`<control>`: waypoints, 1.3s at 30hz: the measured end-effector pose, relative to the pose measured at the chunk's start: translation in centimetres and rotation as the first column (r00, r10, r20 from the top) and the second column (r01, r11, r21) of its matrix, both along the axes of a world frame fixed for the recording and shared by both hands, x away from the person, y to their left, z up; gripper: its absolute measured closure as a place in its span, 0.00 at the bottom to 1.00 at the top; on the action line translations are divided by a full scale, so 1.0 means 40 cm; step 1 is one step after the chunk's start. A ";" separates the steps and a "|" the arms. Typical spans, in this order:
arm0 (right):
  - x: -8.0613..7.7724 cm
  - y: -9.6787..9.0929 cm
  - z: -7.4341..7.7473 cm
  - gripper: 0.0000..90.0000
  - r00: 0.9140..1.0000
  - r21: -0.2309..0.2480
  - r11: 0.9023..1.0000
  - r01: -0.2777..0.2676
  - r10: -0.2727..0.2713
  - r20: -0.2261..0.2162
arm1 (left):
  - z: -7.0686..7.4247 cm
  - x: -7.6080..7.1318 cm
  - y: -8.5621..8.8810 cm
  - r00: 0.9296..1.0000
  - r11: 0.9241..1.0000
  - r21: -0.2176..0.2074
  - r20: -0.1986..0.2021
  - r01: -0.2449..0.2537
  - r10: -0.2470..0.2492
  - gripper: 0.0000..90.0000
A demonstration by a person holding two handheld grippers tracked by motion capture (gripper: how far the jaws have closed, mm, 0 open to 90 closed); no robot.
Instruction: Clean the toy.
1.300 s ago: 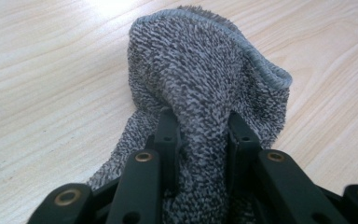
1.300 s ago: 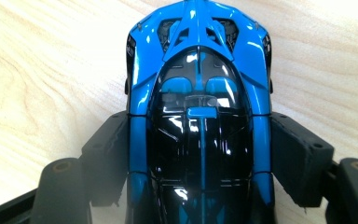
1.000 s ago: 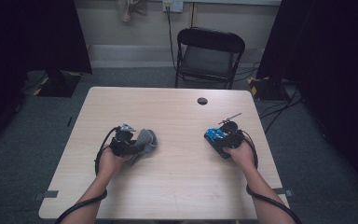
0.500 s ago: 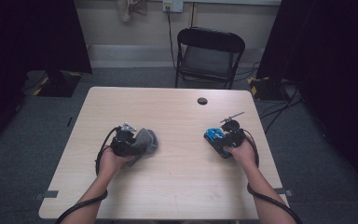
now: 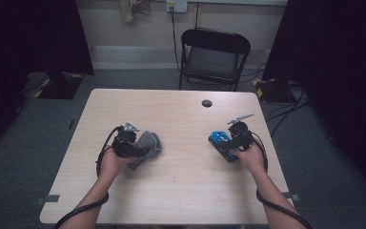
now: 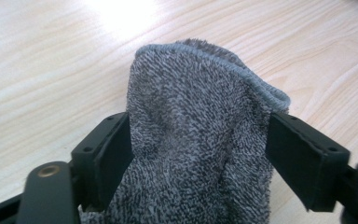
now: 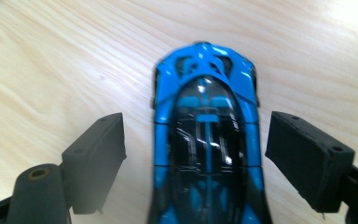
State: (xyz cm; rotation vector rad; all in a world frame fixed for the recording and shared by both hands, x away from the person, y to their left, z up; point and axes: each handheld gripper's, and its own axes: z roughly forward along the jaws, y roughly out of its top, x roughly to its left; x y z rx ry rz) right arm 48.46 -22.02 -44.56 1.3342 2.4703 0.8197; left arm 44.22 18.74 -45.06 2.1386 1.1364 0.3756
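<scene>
1. The left tool (image 5: pixel 140 143) is standing wide, its jaws having just been opening; the grey cloth (image 6: pixel 200 135) is bunching between them on the tabletop (image 5: pixel 181 191).
2. The right tool (image 5: pixel 221 143) is gaping wide, jaws clear of the blue toy car (image 7: pixel 207 144) lying between them.

The blue toy car (image 7: pixel 207 140) is cut off at the bottom edge of the right gripper view, its rear unseen, and its outline is slightly blurred. In the left gripper view the grey cloth (image 6: pixel 196 154) runs past the bottom edge, hiding the table behind it
</scene>
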 end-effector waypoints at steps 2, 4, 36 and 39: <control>-0.005 0.007 0.006 0.21 1.000 -0.005 1.000 -0.018 0.018 0.004 | 0.007 -0.002 -0.001 1.000 1.000 -0.008 0.001 0.001 -0.001 0.22; -0.009 0.012 0.011 0.21 1.000 -0.003 1.000 -0.030 0.030 0.008 | 0.014 -0.005 -0.003 1.000 1.000 -0.014 0.003 -0.002 0.002 0.22; -0.074 0.119 0.050 0.20 0.977 0.043 0.978 -0.202 0.199 0.072 | 0.060 -0.068 -0.044 0.995 0.995 -0.040 0.044 0.090 -0.088 0.17; -0.081 0.130 0.048 0.19 0.973 0.041 0.974 -0.221 0.218 0.075 | 0.057 -0.075 -0.046 0.995 0.995 -0.047 0.047 0.089 -0.086 0.17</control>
